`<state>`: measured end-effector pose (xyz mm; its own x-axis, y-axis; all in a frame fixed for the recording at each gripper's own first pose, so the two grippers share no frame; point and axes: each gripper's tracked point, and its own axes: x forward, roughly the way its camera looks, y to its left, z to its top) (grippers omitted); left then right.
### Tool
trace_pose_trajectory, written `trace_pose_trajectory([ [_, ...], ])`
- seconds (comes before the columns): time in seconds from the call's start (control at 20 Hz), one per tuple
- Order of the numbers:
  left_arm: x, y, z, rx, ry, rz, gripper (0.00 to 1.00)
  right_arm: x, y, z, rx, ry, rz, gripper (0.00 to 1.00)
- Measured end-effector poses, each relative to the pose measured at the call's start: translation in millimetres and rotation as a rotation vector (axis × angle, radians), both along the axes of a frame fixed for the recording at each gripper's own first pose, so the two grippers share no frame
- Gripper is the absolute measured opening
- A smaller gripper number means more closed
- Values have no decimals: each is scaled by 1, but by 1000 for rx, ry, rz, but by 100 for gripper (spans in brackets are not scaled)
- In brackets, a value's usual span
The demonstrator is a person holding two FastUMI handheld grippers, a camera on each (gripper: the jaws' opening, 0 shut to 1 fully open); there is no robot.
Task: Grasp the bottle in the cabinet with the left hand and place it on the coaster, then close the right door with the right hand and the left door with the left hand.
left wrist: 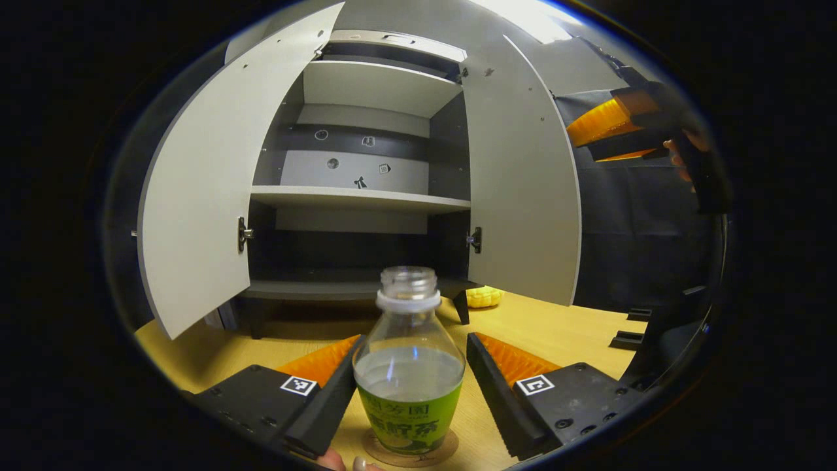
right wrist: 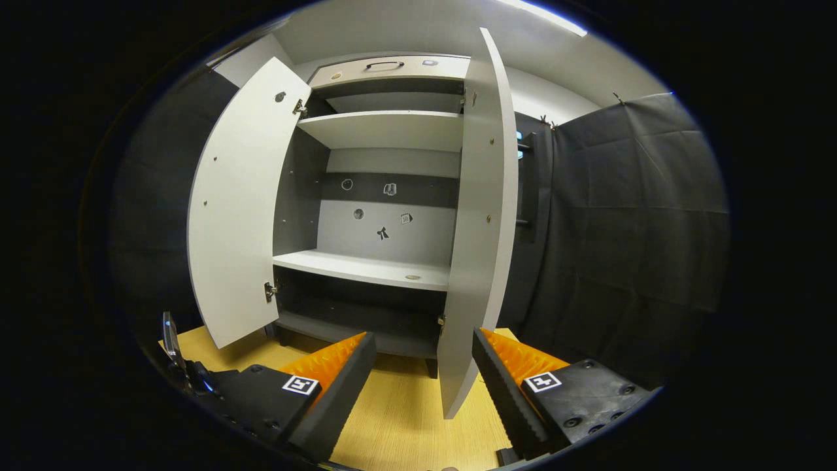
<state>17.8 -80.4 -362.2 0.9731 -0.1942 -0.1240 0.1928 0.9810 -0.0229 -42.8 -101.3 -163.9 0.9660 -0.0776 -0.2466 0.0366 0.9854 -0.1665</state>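
A clear bottle with a green label and no cap stands upright on a round coaster on the wooden table. My left gripper is open, with a finger on each side of the bottle; a gap shows on the right side. The grey cabinet stands behind with its left door and right door swung open. My right gripper is open, and the right door's edge stands just ahead between its fingers. It also hangs high beside that door as the right gripper, held by a hand.
A yellow corn toy lies on the table by the cabinet's right foot. The cabinet shelves are bare. Black cloth wall closes off the right side. Fingertips of a hand show below my left finger.
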Motion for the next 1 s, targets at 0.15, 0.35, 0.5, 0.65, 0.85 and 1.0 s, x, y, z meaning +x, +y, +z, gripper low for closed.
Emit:
trace_pose_trajectory([
  [0.15, 5, 7, 30, 11, -26, 11, 95, -1, 5, 14, 1, 3, 13, 98],
  [0.35, 9, 7, 79, 4, -47, 0, 95, -1, 8, 40, 17, -11, 16, 98],
  [0.5, 5, 8, 131, 1, -75, -28, 95, -1, 7, 58, 20, -27, 12, 98],
  [0.65, 6, 6, 186, 11, -99, -65, 94, 0, 6, 79, 35, -47, 6, 98],
  [0.85, 2, 13, 248, -50, -98, -93, 95, 5, -8, 104, 50, -74, -34, 98],
  [1.0, -3, 29, 292, -84, -95, -101, 95, 9, -21, 125, 82, -109, -70, 98],
])
